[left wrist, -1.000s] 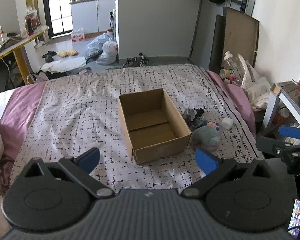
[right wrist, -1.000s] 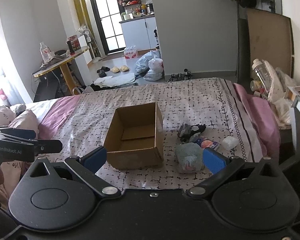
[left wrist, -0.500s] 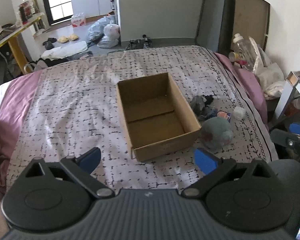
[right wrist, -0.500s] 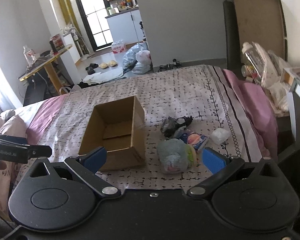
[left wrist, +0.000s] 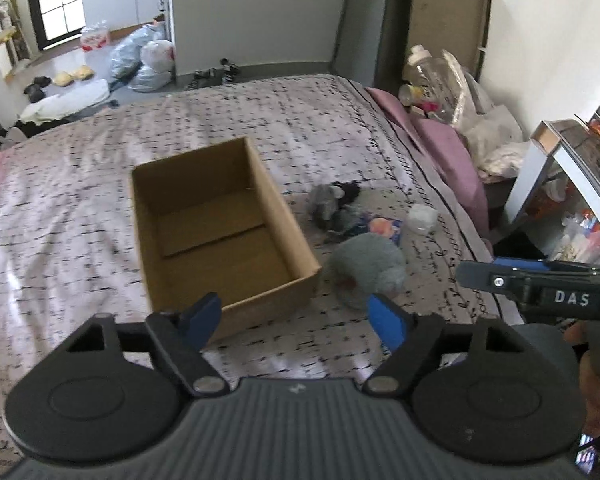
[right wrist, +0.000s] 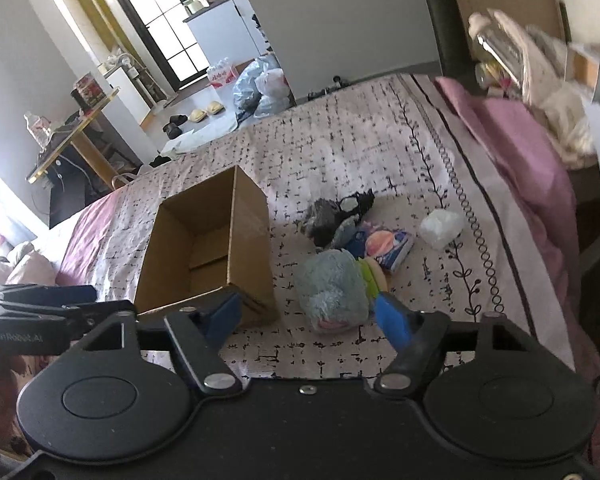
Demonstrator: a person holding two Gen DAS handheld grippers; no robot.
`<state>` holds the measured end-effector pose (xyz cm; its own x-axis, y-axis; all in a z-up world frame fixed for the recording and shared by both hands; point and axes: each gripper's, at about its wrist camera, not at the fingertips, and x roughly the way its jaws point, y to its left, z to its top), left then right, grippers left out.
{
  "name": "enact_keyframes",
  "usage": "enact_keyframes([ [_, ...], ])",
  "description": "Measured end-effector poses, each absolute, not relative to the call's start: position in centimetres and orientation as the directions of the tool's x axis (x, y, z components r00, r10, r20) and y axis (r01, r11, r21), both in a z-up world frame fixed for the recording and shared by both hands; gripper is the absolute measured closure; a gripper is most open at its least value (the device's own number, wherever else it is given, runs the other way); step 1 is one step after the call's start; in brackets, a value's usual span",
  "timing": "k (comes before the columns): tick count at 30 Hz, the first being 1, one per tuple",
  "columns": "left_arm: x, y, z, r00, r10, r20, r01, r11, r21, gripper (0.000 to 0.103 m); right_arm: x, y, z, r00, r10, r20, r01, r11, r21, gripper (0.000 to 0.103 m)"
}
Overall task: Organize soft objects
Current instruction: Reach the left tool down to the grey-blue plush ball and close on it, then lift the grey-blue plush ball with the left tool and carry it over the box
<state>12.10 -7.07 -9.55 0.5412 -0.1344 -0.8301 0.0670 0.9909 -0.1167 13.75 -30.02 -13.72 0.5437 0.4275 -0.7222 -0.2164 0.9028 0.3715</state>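
Right wrist view: grey plush toy [right wrist: 332, 290] lies just ahead, between the spread fingers of the right gripper [right wrist: 308, 314]; left gripper [left wrist: 296, 316] likewise spread.

My right gripper [right wrist: 312, 314] hangs spread above the grey plush [right wrist: 332, 288], cardboard box [right wrist: 204, 252] just left on the bedspread [right wrist: 340, 152].

We read "DAS" in white letters on the black body of the right gripper [left wrist: 556, 280], off to the right of our left one. On the left gripper [right wrist: 28, 320], at the far left in the right wrist view, faint lettering reads roughly "GenRobot.AI".
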Motion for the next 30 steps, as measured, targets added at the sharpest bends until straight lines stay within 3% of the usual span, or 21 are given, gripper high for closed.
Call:
enact_keyframes([
  [6, 14.3, -9.1, -10.5, 0.519, -0.157, -0.84, 0.091, 0.988, -0.129, 0.029, 15.5, -31.2, -15.0, 0.516, 0.458, -0.724, -0.193, 0.885, 0.424, 0.041],
  [12, 15.9, -9.6, -12.1, 0.501, -0.223, -0.836, 0.026, 0.97, -0.242, 0.038, 17.0, -32.4, -16.6, 0.492, 0.495, -0.716, -0.153, 0.859, 0.489, 0.042],
  [16, 16.7, -10.5, -13.6, 0.489, -0.236, -0.84, -0.014, 0.961, -0.278, 0.048, 18.3, -33.3, -18.1, 0.462, 0.537, -0.705, -0.101, 0.822, 0.56, 0.057],
  [21, 18.1, -10.8, -15.6, 0.472, -0.26, -0.842, -0.072, 0.941, -0.331, 0.061, 19.2, -34.2, -20.0, 0.437, 0.569, -0.696, -0.028, 0.782, 0.622, 0.058],
  [30, 19.4, -11.3, -18.0, 0.464, -0.283, -0.839, -0.123, 0.918, -0.378, 0.063, 20.8, -34.9, -22.4, 0.406, 0.609, -0.682, 0.06, 0.726, 0.685, 0.062],
])
